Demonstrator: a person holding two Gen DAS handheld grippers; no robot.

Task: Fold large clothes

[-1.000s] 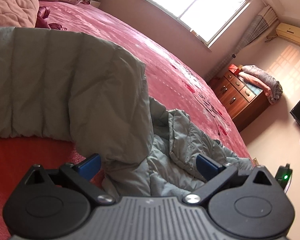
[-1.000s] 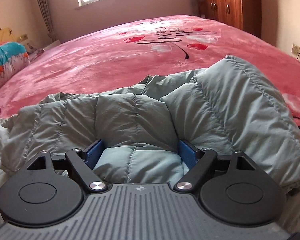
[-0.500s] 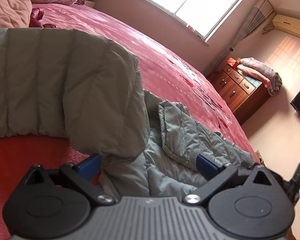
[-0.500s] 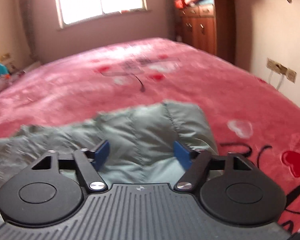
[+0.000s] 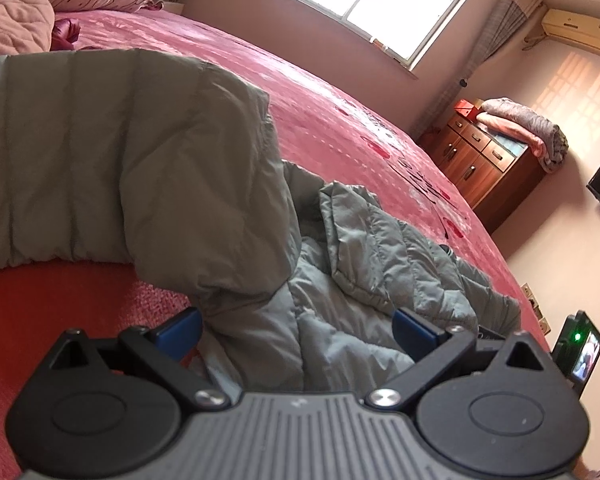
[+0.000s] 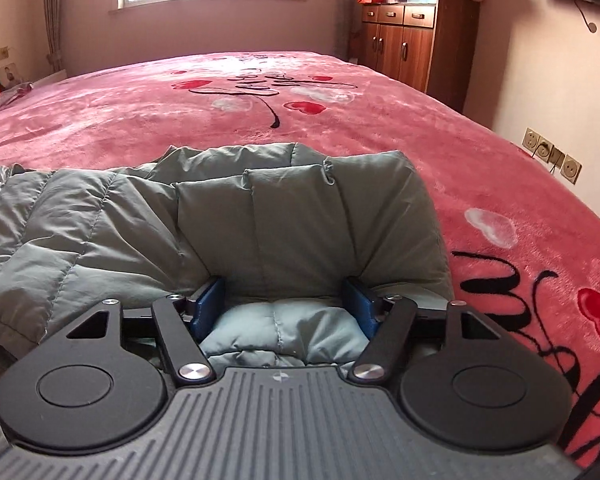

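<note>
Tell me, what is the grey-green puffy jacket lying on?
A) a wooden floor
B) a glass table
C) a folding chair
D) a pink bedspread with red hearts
D: the jacket lies spread over the pink bedspread, whose red hearts and black script show beyond it.

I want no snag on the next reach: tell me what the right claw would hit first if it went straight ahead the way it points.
The right claw would meet the grey-green padded jacket almost at once: a puffy fold already sits between its opening jaws and rises just ahead. The pink bedspread lies beyond, though depth is hard to judge.
</note>
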